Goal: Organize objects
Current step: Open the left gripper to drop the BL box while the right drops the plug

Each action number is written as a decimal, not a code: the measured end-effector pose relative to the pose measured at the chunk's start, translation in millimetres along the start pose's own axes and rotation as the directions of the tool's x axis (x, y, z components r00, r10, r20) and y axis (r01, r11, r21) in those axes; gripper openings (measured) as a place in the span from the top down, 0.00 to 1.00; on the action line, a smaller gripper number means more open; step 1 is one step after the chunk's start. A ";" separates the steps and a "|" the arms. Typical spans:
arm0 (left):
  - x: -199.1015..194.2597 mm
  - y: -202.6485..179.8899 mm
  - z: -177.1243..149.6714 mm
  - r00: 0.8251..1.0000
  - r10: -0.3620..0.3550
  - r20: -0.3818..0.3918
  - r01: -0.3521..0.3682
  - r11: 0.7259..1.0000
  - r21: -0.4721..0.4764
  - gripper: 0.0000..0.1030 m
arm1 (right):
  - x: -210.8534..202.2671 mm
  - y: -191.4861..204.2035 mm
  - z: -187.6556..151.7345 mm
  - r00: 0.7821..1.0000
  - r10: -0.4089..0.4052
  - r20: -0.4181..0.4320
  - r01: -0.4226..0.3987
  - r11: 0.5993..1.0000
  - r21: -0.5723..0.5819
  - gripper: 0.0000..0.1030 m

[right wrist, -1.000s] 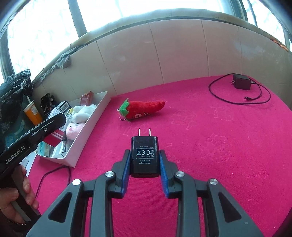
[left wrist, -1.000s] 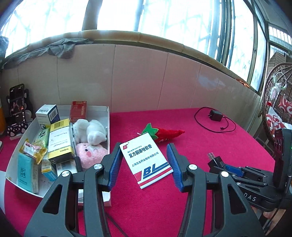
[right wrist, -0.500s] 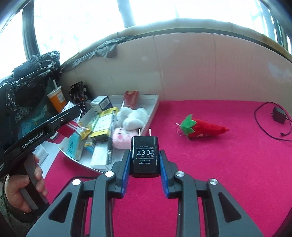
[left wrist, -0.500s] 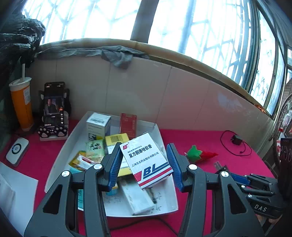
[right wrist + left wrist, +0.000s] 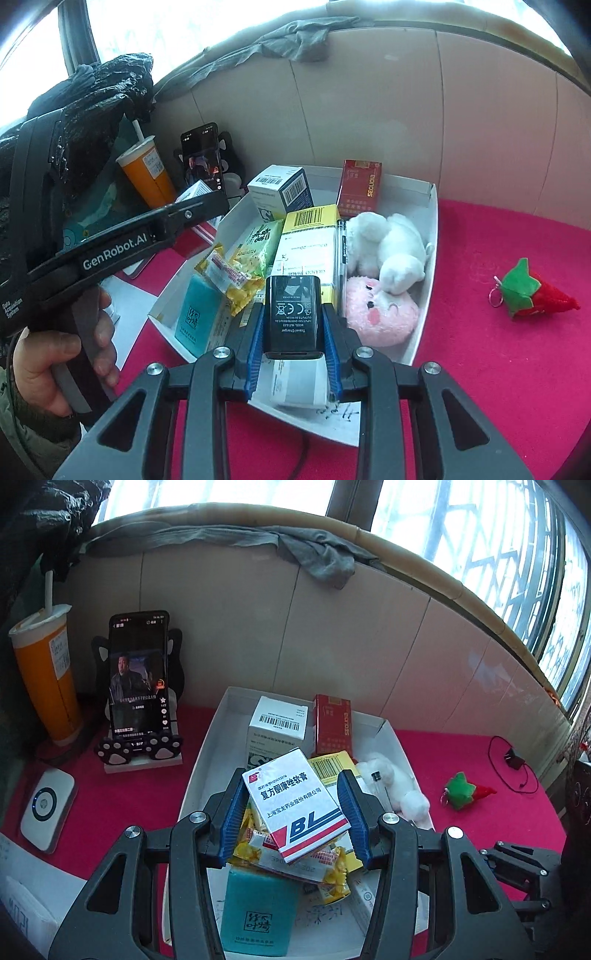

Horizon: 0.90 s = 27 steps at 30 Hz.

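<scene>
My left gripper [image 5: 293, 818] is shut on a white medicine box [image 5: 295, 805] with a blue and red logo, held above the white tray [image 5: 218, 720]. My right gripper [image 5: 293, 332] is shut on a black travel charger [image 5: 293, 312], hanging over the tray's [image 5: 428, 240] near end. Inside the tray lie several boxes, a teal packet [image 5: 258, 915], yellow snack packets [image 5: 236, 275], a white plush [image 5: 391, 247] and a pink plush [image 5: 380, 312]. A strawberry plush [image 5: 532, 291] lies on the red cloth to the right of the tray.
Left of the tray stand a phone on a paw-shaped stand [image 5: 138, 686], an orange drink cup [image 5: 48, 672] and a white round-buttoned device [image 5: 46, 808]. A black adapter with cable [image 5: 515, 760] lies far right. A hand [image 5: 62, 358] holds the left gripper's handle.
Both grippers have swung left from over the red cloth to over the tray, each still holding its object. The phone, cup and white device have come into view.
</scene>
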<state>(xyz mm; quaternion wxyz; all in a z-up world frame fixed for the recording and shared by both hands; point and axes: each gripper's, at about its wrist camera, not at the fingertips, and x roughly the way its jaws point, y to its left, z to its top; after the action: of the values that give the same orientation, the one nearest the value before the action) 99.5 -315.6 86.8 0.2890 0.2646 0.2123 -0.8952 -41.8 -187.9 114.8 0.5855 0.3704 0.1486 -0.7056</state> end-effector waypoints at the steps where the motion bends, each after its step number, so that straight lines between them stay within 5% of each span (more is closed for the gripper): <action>1: 2.0 -0.1 -0.8 1.000 0.001 -0.002 -0.001 1.000 -0.002 0.52 | 4.9 1.8 2.6 1.000 -0.004 0.000 0.004 1.000 -0.002 0.72; 4: 4.0 0.8 -2.4 1.000 0.015 0.003 -0.015 1.000 -0.015 0.49 | 14.0 5.7 8.3 1.000 -0.014 0.005 0.014 1.000 -0.013 0.71; 7: -0.1 0.8 -2.8 0.999 0.039 0.021 -0.038 0.999 -0.021 0.12 | 10.1 6.9 7.1 0.998 -0.050 0.042 0.052 0.998 -0.035 0.71; 10: -8.4 -2.7 -3.1 0.996 0.065 0.060 -0.065 0.998 -0.013 0.00 | 1.3 1.9 4.4 0.995 -0.071 0.073 0.073 0.997 -0.032 0.67; 15: -17.7 -12.3 -0.9 0.993 0.077 0.093 -0.075 0.997 -0.026 0.00 | -14.7 -10.0 1.6 0.989 -0.081 0.122 0.081 0.997 -0.002 0.38; 21: -36.0 -22.0 -3.5 0.992 0.047 0.114 -0.044 0.999 -0.030 0.00 | -49.8 -44.0 5.0 0.977 -0.092 0.190 0.086 0.995 0.042 0.36; 27: -64.2 -39.6 -34.5 0.988 -0.090 0.123 0.089 0.996 0.010 0.00 | -88.0 -138.1 -2.0 0.937 -0.282 0.204 0.271 0.959 0.080 0.23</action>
<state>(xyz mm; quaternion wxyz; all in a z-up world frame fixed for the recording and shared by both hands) 131.2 -241.8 107.5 0.2605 0.1997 0.2035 -0.9224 -166.9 -86.2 143.8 0.4835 0.2825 0.1178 -0.8201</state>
